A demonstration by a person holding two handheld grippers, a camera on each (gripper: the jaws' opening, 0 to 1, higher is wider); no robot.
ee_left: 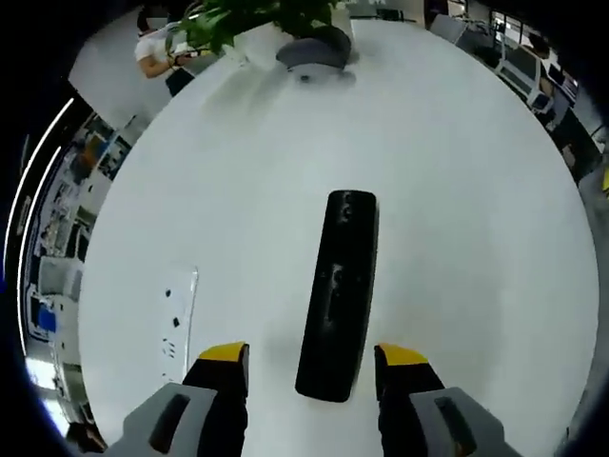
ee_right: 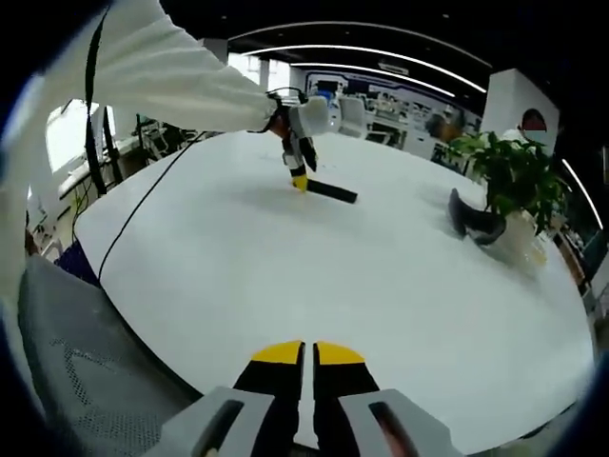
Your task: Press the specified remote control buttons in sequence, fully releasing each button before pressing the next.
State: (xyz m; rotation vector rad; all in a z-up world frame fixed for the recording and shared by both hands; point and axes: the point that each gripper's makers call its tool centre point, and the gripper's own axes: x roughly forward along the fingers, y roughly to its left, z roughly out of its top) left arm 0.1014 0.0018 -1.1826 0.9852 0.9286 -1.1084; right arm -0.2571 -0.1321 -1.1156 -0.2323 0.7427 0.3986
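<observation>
A long black remote control [ee_left: 339,293] lies flat on the round white table [ee_left: 457,190], small buttons along its face. My left gripper [ee_left: 312,360] stands open, its yellow-tipped jaws either side of the remote's near end without touching it. In the right gripper view the same remote [ee_right: 330,191] lies far across the table, and the left gripper [ee_right: 299,177] hangs over its end, held by a white-sleeved arm [ee_right: 181,86]. My right gripper [ee_right: 307,354] is shut, jaws together with nothing between them, low over the table's near edge.
A white panel with sockets [ee_left: 177,322] is set into the table left of the remote. A potted plant [ee_right: 509,176] and a dark grey object [ee_right: 473,221] stand at the far side. A grey mesh chair [ee_right: 76,362] sits by the table edge. A person [ee_left: 157,48] sits beyond.
</observation>
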